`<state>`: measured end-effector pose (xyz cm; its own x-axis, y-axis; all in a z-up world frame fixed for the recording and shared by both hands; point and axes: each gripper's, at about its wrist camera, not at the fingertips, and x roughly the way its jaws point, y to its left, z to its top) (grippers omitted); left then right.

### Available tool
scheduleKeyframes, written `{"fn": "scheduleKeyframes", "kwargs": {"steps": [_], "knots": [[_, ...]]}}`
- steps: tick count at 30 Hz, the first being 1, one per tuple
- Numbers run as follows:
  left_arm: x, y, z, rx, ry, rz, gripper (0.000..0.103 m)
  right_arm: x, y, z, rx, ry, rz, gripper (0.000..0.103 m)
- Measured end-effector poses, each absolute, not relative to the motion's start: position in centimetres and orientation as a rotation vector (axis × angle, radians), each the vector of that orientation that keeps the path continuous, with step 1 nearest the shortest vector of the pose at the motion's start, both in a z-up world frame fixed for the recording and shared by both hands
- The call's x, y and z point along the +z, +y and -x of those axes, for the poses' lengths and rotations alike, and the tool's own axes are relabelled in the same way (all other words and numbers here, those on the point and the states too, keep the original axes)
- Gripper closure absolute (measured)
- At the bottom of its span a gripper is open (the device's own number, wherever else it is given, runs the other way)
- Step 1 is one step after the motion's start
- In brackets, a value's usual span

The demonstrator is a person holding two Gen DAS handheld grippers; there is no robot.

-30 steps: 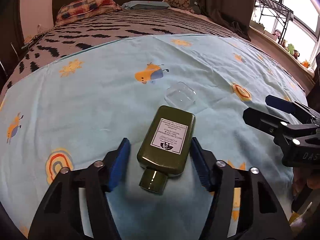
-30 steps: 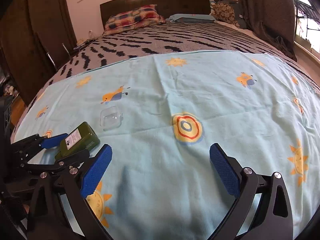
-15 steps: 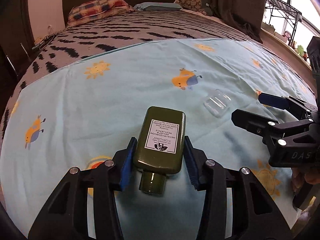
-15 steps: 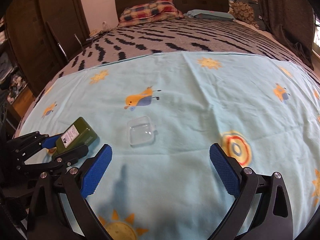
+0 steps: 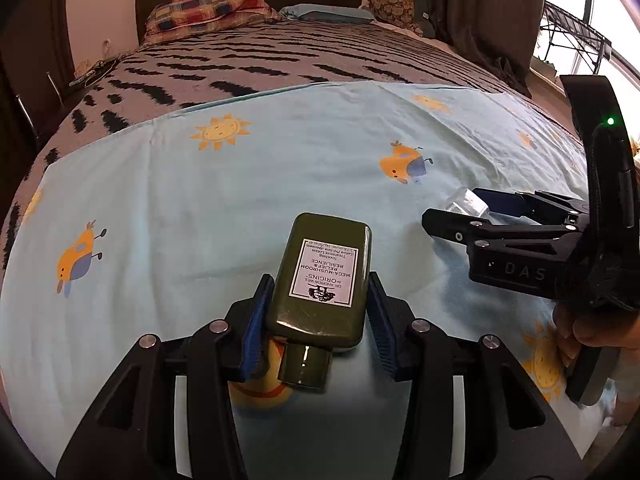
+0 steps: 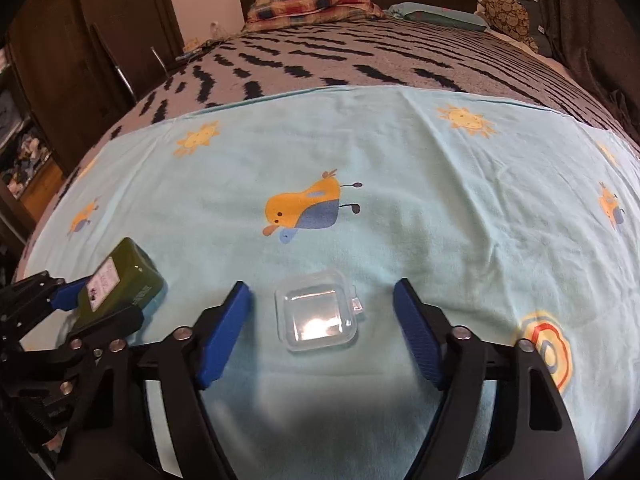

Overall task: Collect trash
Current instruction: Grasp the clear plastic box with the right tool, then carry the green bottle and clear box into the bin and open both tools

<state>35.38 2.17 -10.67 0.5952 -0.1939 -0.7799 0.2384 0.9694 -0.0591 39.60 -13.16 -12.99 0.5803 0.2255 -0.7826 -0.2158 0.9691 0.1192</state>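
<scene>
In the left wrist view the left gripper [image 5: 318, 320] is clenched on a green bottle [image 5: 326, 276], its blue pads pressed to both flat sides just above the cap, which points back toward the camera; the jaws have just been closing onto it. The bottle's far end juts out over a pale blue sheet [image 5: 240, 184] printed with suns and birds. To the right the right gripper [image 5: 476, 210] reaches in along the sheet, its tips around a clear box [image 5: 466, 202], with a hand [image 5: 588, 332] on its handle. The sheet lies bare to the left and ahead as far as its far edge, where a striped blanket [image 5: 280, 64] runs on to the pillows. In the right wrist view the right gripper [image 6: 322, 318] straddles the box [image 6: 318, 316], which lies flat on the sheet [image 6: 440, 208]; its jaws have just been closing, yet a gap shows between each pad and the box, so it is not gripped. The bottle [image 6: 120, 280] and left gripper [image 6: 96, 300] sit near the sheet's left edge, apart from the box, with bare sheet ahead and to the right
</scene>
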Motion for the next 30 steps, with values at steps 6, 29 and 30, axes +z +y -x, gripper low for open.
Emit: {"fn": "scheduleKeyframes", "kwargs": {"steps": [6,29,30], "knots": [[-10.3,1.7,-33.7,-0.261,0.892,-0.069,0.059,-12.6,-14.0,-38.7,0.259,0.904,-0.034,0.064],[-9.1,-0.7,-19.6,-0.334,0.879,-0.063,0.059,-8.5,-16.9,-21.0,0.300,0.794,0.010,0.064],[-8.9,-0.9,-18.9,-0.338,0.875,-0.063,0.059,-8.4,-17.2,-20.3,0.301,0.791,0.004,0.064]]}}
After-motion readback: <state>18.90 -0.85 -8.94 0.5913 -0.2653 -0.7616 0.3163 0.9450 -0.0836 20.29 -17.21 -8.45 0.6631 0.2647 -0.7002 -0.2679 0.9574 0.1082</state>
